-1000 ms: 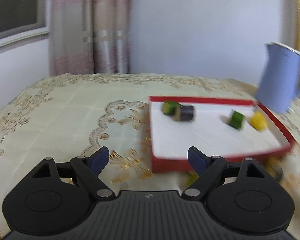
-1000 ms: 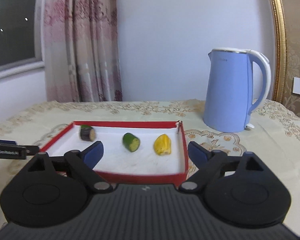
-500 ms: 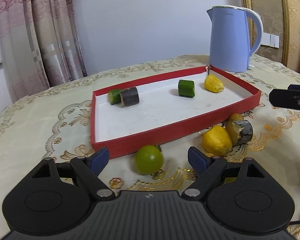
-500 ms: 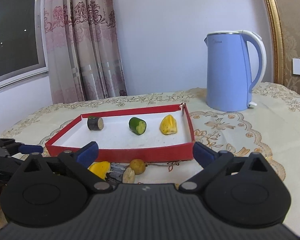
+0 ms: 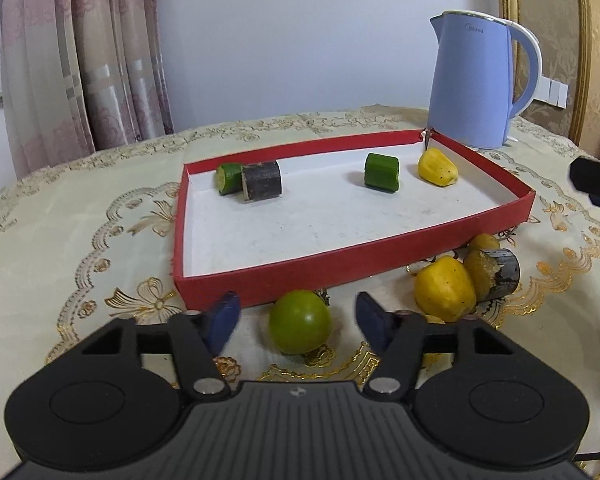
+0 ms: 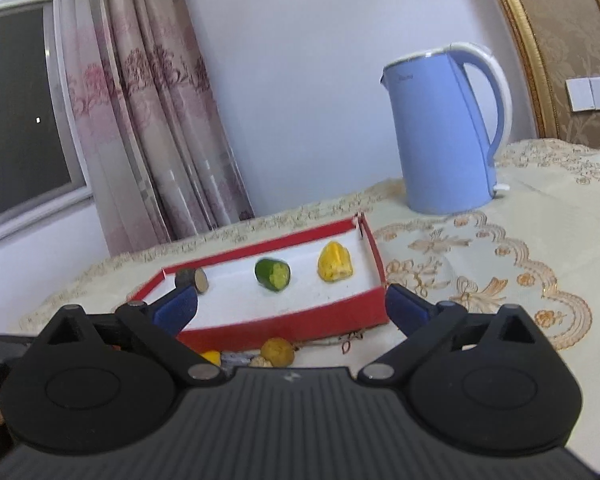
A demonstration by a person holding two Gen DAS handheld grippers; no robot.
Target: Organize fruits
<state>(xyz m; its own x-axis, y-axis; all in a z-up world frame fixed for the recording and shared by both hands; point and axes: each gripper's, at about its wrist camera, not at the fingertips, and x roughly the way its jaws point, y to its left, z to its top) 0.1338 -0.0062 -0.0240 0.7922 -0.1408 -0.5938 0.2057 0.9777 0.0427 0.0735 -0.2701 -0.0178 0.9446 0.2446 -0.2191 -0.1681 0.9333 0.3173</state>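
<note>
A red tray (image 5: 352, 264) with a white floor holds a green piece (image 5: 229, 178), a dark cylinder (image 5: 262, 180), a second green piece (image 5: 381, 172) and a yellow piece (image 5: 437, 169). On the cloth in front of it lie a green round fruit (image 5: 300, 321), a yellow fruit (image 5: 444, 288), a dark-skinned chunk (image 5: 494, 274) and a small yellow fruit (image 5: 483, 242). My left gripper (image 5: 298, 316) is open, its blue fingertips on either side of the green round fruit. My right gripper (image 6: 292, 306) is open and empty, in front of the tray (image 6: 284, 326).
A blue electric kettle (image 5: 474, 84) stands behind the tray's far right corner; it also shows in the right wrist view (image 6: 446, 136). The embroidered tablecloth (image 5: 80, 232) covers the table. Curtains (image 5: 80, 52) hang behind on the left. The right gripper's edge (image 5: 596, 182) shows at the right.
My left gripper swung round from the table's left side to the tray's front, moved up to the green round fruit, and its jaws narrowed. My right gripper tilted and moved closer to the tray.
</note>
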